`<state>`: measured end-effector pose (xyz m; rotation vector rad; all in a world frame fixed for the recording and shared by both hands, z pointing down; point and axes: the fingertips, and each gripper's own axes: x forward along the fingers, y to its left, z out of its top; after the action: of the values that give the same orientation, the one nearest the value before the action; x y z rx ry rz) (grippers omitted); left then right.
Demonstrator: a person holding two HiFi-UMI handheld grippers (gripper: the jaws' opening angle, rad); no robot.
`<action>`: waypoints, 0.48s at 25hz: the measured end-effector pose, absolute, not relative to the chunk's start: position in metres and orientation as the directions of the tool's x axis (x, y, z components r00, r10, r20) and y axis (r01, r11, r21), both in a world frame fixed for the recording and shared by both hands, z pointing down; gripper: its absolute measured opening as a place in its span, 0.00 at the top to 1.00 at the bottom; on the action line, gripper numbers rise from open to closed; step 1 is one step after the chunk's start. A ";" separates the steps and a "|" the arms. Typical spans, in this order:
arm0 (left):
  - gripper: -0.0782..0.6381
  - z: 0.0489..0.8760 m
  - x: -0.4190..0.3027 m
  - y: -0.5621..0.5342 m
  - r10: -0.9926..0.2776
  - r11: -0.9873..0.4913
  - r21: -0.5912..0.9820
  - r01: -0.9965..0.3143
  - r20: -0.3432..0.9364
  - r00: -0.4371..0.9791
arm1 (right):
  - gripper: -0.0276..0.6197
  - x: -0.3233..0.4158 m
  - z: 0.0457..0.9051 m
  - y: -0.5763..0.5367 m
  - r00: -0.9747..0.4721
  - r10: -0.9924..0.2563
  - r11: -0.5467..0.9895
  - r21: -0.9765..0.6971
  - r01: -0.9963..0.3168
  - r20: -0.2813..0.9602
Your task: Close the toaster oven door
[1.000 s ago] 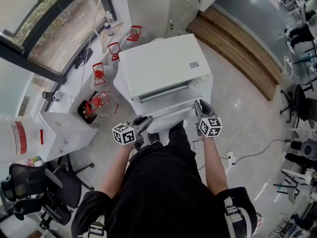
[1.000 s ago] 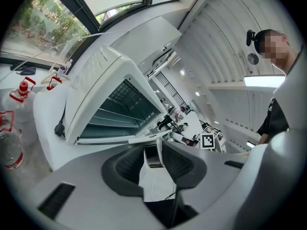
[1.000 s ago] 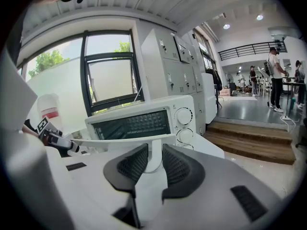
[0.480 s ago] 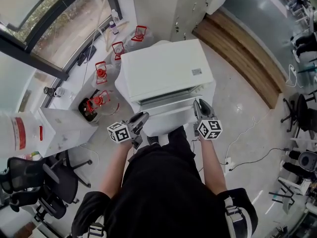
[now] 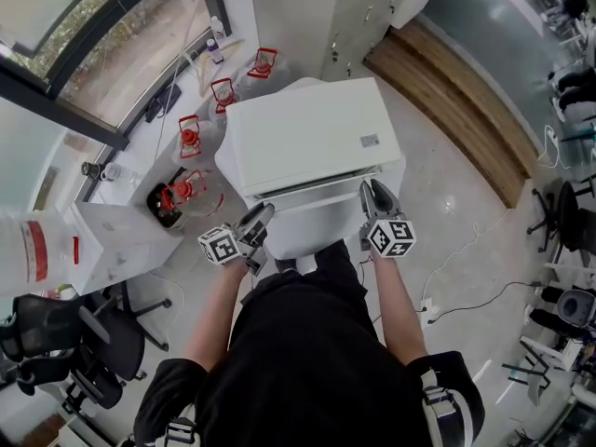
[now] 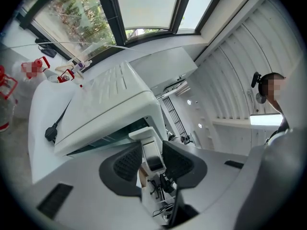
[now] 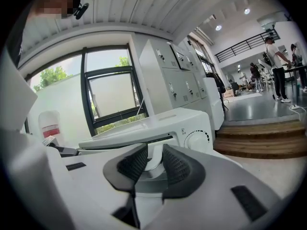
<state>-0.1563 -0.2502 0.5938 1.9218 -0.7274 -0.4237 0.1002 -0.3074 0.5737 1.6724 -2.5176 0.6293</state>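
Note:
The white toaster oven point(image 5: 307, 142) stands on a white stand right in front of me. Its door point(image 5: 315, 205) is tilted up almost against the oven front, and only a thin dark gap shows along its top edge. My left gripper point(image 5: 259, 216) is at the left end of the door handle and my right gripper point(image 5: 374, 194) is at the right end. In the left gripper view the gripper point(image 6: 149, 159) has its pads against the white handle bracket point(image 6: 146, 140). In the right gripper view the gripper point(image 7: 153, 162) holds the handle point(image 7: 153, 151) just below the control knob point(image 7: 197, 139).
Water jugs with red caps point(image 5: 186, 138) crowd the floor left of the oven, beside a low white table point(image 5: 121, 240). A black office chair point(image 5: 56, 338) sits at the lower left. Wooden steps point(image 5: 456, 91) and grey cabinets point(image 5: 363, 7) lie beyond, and cables point(image 5: 466, 287) trail at the right.
The door has swung up from partly open to nearly shut, and the dark gap has narrowed to a line. Both grippers rose toward the oven with the handle.

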 end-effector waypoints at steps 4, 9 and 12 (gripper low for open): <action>0.70 0.593 -0.158 -0.258 -0.662 -0.316 0.900 -0.300 0.018 0.750 | 0.78 0.098 0.571 -0.316 -0.414 -0.873 0.335 -0.300 -0.893 0.258; 0.69 0.591 -0.158 -0.263 -0.669 -0.309 0.905 -0.294 0.013 0.743 | 0.78 0.098 0.571 -0.320 -0.415 -0.873 0.336 -0.304 -0.892 0.255; 0.69 0.591 -0.160 -0.267 -0.679 -0.304 0.910 -0.281 0.000 0.734 | 0.77 0.097 0.570 -0.324 -0.422 -0.871 0.343 -0.301 -0.890 0.253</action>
<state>-0.1595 -0.2668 0.5909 1.8898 -0.7400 -0.4763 0.0973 -0.3244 0.5695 1.6629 -2.5356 0.6160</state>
